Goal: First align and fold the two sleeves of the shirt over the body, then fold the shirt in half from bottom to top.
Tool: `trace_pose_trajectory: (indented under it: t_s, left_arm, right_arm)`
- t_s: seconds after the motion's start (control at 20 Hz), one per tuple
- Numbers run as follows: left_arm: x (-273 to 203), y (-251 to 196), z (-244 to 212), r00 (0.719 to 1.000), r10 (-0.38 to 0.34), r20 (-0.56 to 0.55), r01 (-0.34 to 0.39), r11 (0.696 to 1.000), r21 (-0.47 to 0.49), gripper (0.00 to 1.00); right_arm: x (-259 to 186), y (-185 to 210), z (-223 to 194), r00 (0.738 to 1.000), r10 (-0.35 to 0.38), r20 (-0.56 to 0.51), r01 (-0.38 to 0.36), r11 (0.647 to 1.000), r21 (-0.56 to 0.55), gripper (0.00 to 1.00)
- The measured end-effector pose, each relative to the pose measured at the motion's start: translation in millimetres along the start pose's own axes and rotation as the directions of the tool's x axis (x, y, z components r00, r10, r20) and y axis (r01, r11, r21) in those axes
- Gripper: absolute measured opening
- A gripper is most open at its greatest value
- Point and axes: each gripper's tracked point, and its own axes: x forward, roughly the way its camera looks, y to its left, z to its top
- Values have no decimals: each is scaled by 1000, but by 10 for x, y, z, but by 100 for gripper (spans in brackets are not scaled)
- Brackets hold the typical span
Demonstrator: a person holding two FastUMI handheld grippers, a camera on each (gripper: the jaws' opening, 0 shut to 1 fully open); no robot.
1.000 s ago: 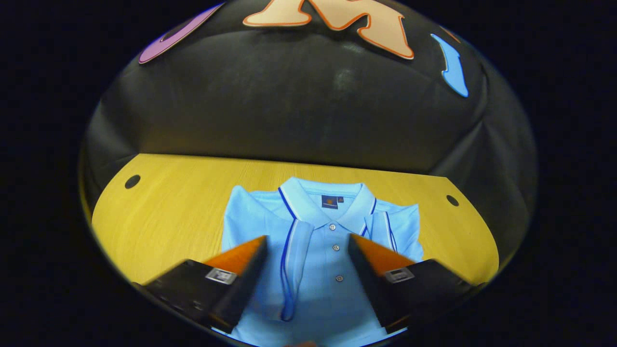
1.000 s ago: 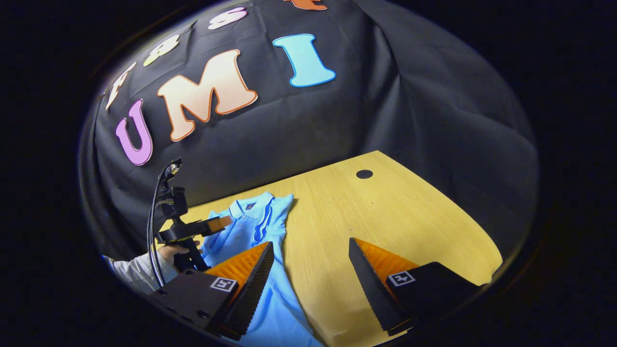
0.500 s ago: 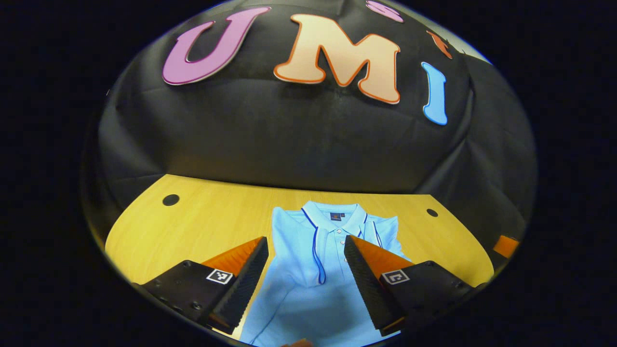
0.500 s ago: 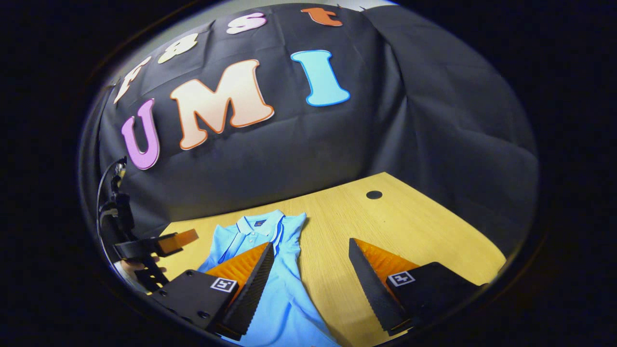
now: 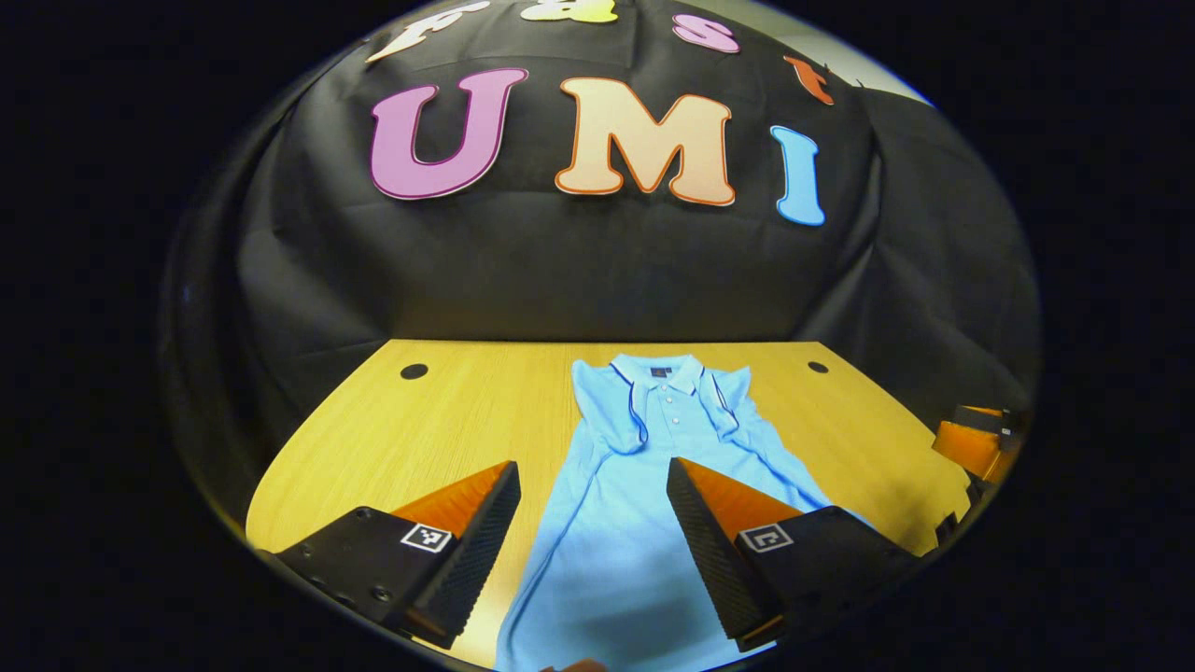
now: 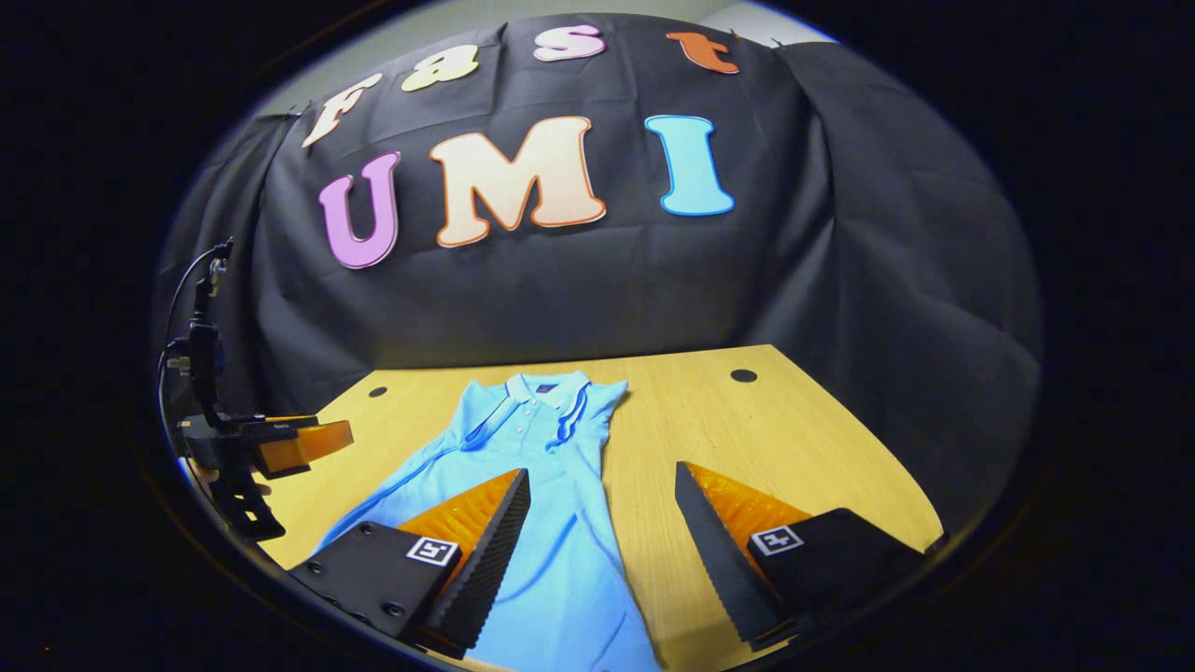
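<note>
A light blue polo shirt [image 5: 644, 467] lies flat on the wooden table [image 5: 439, 420], collar toward the black wall, with both sleeves folded in over the body. My left gripper [image 5: 590, 523] hovers open above the shirt's lower half, nothing between its fingers. In the right gripper view the same shirt [image 6: 541, 504] runs from the collar down under the left finger. My right gripper [image 6: 602, 541] is open above the shirt's right edge and bare wood. The left gripper [image 6: 280, 446] shows at the far left there, and the right gripper [image 5: 971, 439] shows at the far right of the left gripper view.
Round cable holes sit in the table near the back corners [image 5: 414, 371] [image 5: 818, 368] [image 6: 743, 375]. Black cloth closes in the back and sides of the table. Bare wood lies on both sides of the shirt.
Both grippers have pulled back and up from the shirt toward the near edge, so the whole shirt and more table now show. Both stayed open. The shirt has not moved.
</note>
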Motion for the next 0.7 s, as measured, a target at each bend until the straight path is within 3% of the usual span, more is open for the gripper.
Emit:
trace_pose_trajectory:
  t_s: [0.3,0.7]
  left_arm:
    - [-435,147,-535,995,49,-84,-50,999,-3,96]
    - [-739,180,-1353,976,42,-214,-28,997,66,96]
  right_arm:
    - [-331,58,-414,998,14,-56,-15,999,-29,98]
    - [-623,-15,-1137,985,-15,-173,7,999,-47,98]
